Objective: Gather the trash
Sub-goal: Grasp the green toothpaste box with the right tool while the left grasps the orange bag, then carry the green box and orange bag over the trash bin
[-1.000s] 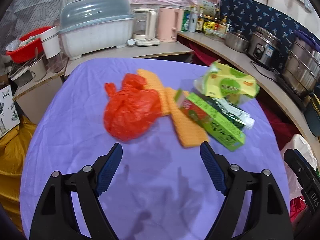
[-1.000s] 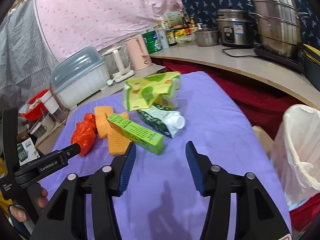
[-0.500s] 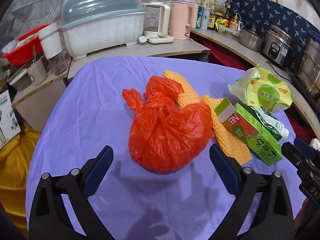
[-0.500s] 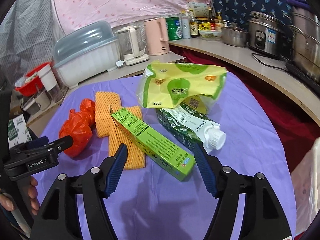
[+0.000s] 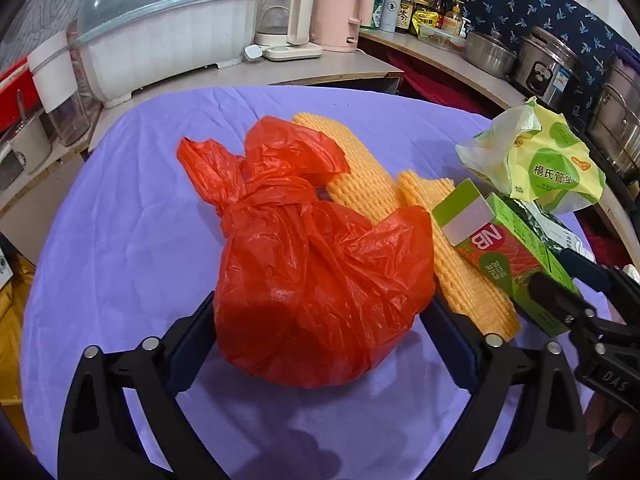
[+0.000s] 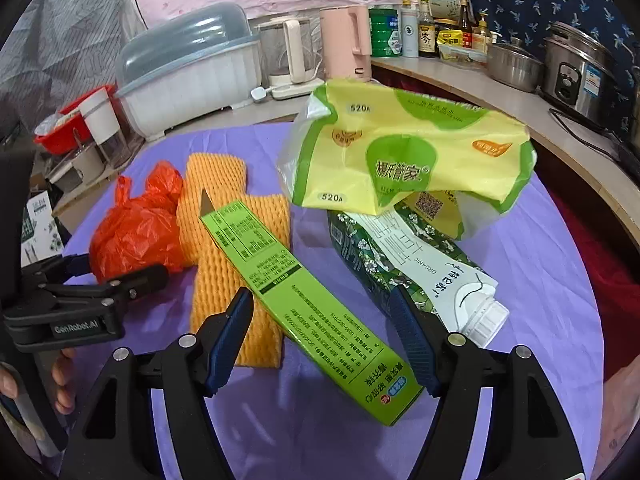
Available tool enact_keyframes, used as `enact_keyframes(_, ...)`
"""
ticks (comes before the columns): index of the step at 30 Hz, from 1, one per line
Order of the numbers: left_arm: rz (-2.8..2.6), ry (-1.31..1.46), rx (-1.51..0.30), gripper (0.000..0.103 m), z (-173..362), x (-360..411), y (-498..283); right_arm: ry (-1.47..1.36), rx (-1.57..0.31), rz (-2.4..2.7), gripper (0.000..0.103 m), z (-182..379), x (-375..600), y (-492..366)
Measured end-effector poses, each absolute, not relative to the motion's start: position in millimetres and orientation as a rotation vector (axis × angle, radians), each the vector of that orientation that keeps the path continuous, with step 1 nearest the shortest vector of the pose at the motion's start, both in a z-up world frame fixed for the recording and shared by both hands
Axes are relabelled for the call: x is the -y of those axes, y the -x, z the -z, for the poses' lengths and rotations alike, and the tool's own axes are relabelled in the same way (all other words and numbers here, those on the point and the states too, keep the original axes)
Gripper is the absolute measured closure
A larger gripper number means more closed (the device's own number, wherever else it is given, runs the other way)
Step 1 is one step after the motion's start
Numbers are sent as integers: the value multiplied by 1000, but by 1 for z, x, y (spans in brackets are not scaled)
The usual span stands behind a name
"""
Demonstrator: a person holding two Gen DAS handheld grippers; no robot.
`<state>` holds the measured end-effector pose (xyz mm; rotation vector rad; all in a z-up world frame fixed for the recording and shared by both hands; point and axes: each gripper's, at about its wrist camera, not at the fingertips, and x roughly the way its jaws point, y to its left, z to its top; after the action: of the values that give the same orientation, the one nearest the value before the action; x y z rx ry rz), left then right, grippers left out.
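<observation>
On purple tablecloth (image 5: 120, 208) near a cluttered counter (image 5: 304, 72), both tools gape: left (image 5: 320, 320) astride red bag (image 5: 316, 280), right (image 6: 320, 312) astride green box (image 6: 304, 304).

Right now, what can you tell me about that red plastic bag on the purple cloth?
The red plastic bag is thin, crinkled, glossy film, knotted at the top with two loose ears sticking up, its body bulging as if stuffed. It sits on the purple cloth, leaning against the orange foam netting. The left gripper is open, its fingers on either side of the bag's lower half; whether they touch it is unclear.
</observation>
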<state>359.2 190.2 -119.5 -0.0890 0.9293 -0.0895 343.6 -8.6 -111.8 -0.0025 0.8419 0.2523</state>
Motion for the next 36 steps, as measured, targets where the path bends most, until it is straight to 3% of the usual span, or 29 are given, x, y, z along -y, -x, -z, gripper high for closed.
enact_keyframes(2,113,101,-947,32,121,-190,-361,16,-849,-257,35,115,8,-344)
enact_keyframes(5,122,96,-941,43,120,-187,-358,18,-863,-260,41,119,8,-343)
enact_keyframes(8,141,92,-934,52,115,-182,-351,25,-860,-273,53,118,7,-337)
enact_keyframes(12,156,94,-907,56,104,-174,-338,28,-862,-289,73,115,6,-327)
enact_keyframes(36,344,52,-761,58,6,-71,-230,-180,-687,-175,74,27,115,-199)
